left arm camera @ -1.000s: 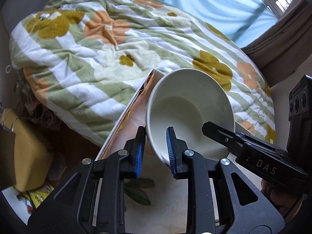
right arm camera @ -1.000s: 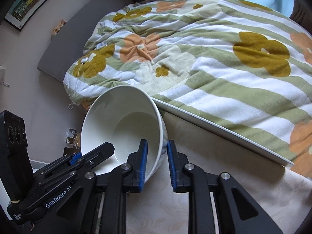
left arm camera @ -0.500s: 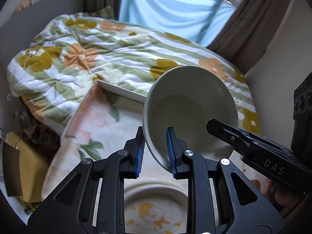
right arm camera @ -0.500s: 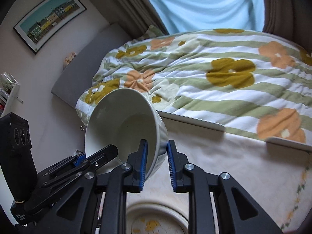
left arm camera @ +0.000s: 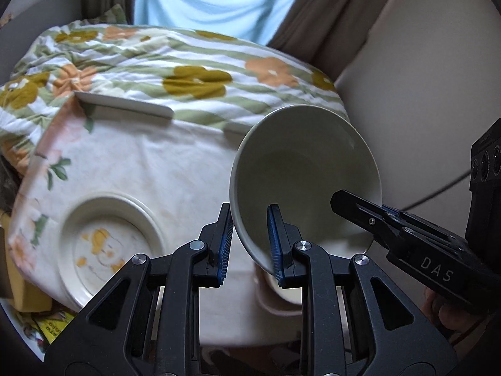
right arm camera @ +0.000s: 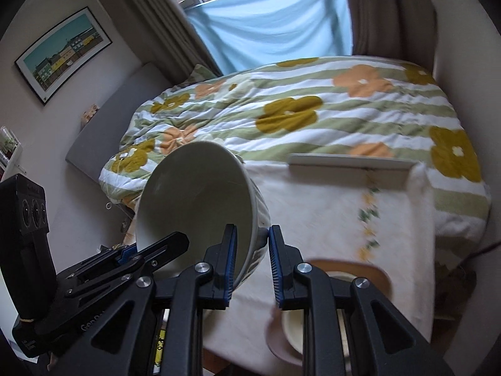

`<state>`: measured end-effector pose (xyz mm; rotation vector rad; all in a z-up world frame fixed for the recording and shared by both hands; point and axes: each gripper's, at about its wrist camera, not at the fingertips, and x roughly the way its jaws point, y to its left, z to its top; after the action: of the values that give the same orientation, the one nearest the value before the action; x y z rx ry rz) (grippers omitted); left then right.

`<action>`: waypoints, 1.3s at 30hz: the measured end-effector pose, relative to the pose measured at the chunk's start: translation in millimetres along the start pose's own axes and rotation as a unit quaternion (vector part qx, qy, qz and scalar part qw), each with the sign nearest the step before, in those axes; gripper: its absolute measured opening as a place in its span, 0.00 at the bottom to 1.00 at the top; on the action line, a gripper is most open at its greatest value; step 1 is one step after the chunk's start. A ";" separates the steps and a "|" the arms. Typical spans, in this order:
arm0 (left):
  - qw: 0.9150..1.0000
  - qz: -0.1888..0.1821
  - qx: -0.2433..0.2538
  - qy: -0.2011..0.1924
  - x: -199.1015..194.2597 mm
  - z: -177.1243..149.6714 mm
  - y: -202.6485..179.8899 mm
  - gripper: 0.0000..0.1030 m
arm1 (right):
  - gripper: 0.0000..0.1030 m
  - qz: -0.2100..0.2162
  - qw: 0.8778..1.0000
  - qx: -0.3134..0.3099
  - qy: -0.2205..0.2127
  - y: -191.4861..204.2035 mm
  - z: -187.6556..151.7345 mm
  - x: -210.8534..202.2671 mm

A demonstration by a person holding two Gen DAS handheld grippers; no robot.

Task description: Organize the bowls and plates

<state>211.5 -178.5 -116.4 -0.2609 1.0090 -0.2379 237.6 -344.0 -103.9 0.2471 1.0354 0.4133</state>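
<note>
A large pale bowl [left arm camera: 307, 169] is held tilted in the air above a small cloth-covered table [left arm camera: 162, 169]. My left gripper [left arm camera: 250, 244] is shut on its near left rim. My right gripper [right arm camera: 250, 263] is shut on the opposite ribbed wall of the same bowl [right arm camera: 194, 200]. A cream plate with yellow flower marks [left arm camera: 106, 244] lies on the table at the left. A brownish plate with a small cream dish in it [right arm camera: 335, 285] sits below my right fingers, partly hidden.
A bed with a striped flowered quilt [right arm camera: 313, 116] lies just beyond the table. A white board edge [right arm camera: 350, 163] marks the table's far side. Brown curtains [left arm camera: 325, 15] and a wall are at the right. Yellow packets [left arm camera: 50, 322] lie off the left edge.
Both grippers have lifted the bowl higher and swung it to the right. The table, the flowered plate and the brownish plate have come into view below.
</note>
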 end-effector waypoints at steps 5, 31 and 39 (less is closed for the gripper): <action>0.999 -0.014 0.019 0.043 21.0 -23.4 -27.8 0.19 | 0.18 -0.018 0.999 0.036 0.009 -33.8 -29.4 -10.6; 0.983 0.027 0.084 0.158 102.1 -61.8 -53.5 0.19 | 0.18 -0.077 0.992 0.076 0.067 -97.8 -104.0 20.4; 0.981 0.050 0.110 0.151 105.5 -62.0 -60.8 0.19 | 0.18 -0.086 0.992 0.066 0.067 -97.4 -102.3 22.7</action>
<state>207.9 -275.6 -212.5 0.0300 1.2807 -0.3019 179.5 -420.7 -209.9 0.2489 1.2089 0.2073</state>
